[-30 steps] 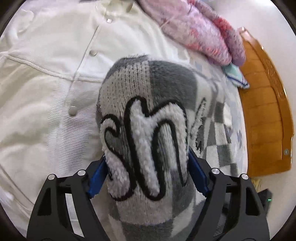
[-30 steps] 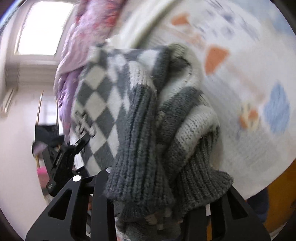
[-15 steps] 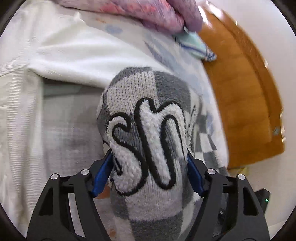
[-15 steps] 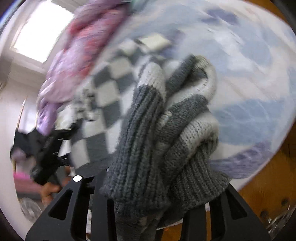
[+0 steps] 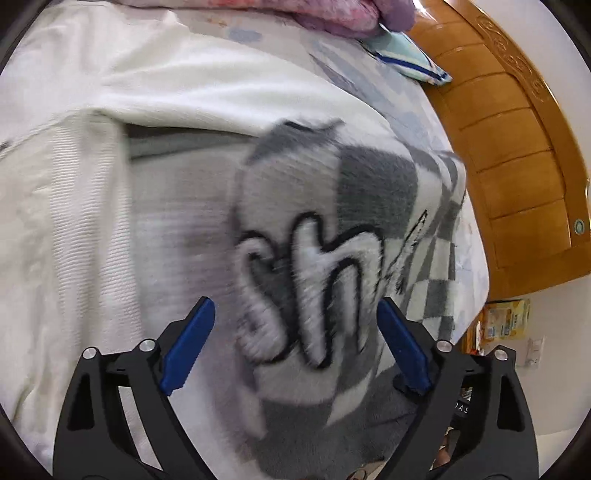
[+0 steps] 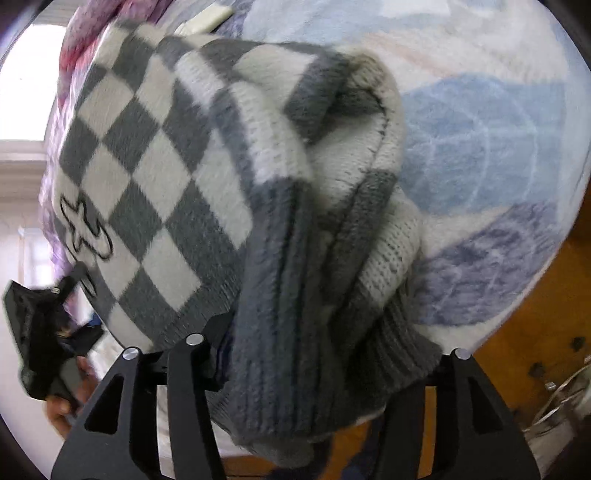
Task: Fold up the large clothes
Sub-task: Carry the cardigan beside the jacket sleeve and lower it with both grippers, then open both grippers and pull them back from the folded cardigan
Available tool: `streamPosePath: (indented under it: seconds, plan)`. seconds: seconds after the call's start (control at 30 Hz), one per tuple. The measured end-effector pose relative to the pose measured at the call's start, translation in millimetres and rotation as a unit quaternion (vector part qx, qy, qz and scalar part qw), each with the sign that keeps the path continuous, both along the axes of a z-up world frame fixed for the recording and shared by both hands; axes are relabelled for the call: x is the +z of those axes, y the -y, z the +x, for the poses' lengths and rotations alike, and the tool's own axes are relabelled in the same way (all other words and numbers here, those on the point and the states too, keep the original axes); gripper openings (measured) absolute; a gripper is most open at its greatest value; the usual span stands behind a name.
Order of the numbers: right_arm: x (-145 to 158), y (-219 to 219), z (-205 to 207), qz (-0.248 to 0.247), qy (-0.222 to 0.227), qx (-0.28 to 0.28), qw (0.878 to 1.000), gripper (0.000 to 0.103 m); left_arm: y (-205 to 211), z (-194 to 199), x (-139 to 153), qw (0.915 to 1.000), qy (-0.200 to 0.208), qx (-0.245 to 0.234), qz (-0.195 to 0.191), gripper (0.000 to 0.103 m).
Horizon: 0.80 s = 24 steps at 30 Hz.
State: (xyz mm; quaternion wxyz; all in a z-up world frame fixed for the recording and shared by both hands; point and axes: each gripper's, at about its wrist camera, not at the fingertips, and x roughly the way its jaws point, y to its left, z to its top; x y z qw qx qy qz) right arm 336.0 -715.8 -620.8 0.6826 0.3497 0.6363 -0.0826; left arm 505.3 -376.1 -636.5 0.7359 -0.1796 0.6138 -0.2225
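left gripper (image 5: 295,347) spread wide, blue pads (image 5: 188,347) standing clear of the knit on both sides, so nothing pinched there. checkered sweater (image 5: 332,258) bunched right ahead between the fingers, fuzzy lettering facing the camera, motion-blurred (likely slumping or mid-drop, can't confirm). resting over a white garment (image 5: 85,206) spread out to the left and beyond, all on the bed sheet (image 5: 413,122). wooden headboard (image 5: 517,155) far right, pink quilt (image 5: 332,14) at the far top.

right gripper (image 6: 325,354) buried under the ribbed grey hem (image 6: 288,314), fingertips hidden, so can't tell closed or spread; hem draped over it and bunched as if gathered for a carry. checkered body stretching off left toward the other tool, seen low left.

probably a lay-down step: sweater brought over the bed for spreading flat before any fold. not yet flat, still heaped.
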Motion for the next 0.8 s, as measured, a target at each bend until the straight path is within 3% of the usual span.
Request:
streamPosePath:
  seconds: [0.17, 0.33, 0.5, 0.73, 0.8]
  plan:
    - [20.4, -29.1, -0.7, -0.087, -0.036, 0.033, 0.995, 0.064, -45.6, -26.8, 29.3, 0.9992, 0.013, 0.003, 0.039, 0.09]
    - [59.2, -86.5, -4.5, -0.163, -0.049, 0.083, 0.982, 0.065, -88.7, -54.5, 72.2, 0.9944, 0.04, 0.005, 0.097, 0.093]
    - [117.5, -165.0, -0.1, -0.171, 0.017, 0.135, 0.976, 0.065, -126.3, -77.6, 122.4, 0.9858, 0.082, 0.0, 0.146, 0.093]
    - [221.2, -263.4, 0.2, -0.17, 0.143, 0.166, 0.961, 0.065, -181.7, -107.2, 207.4, 0.9722, 0.156, -0.008, 0.175, 0.097]
    - [244.1, -280.6, -2.7, -0.172, 0.164, 0.171, 0.956, 0.07, -194.5, -116.0, 229.8, 0.9678, 0.176, -0.008, 0.18, 0.097]
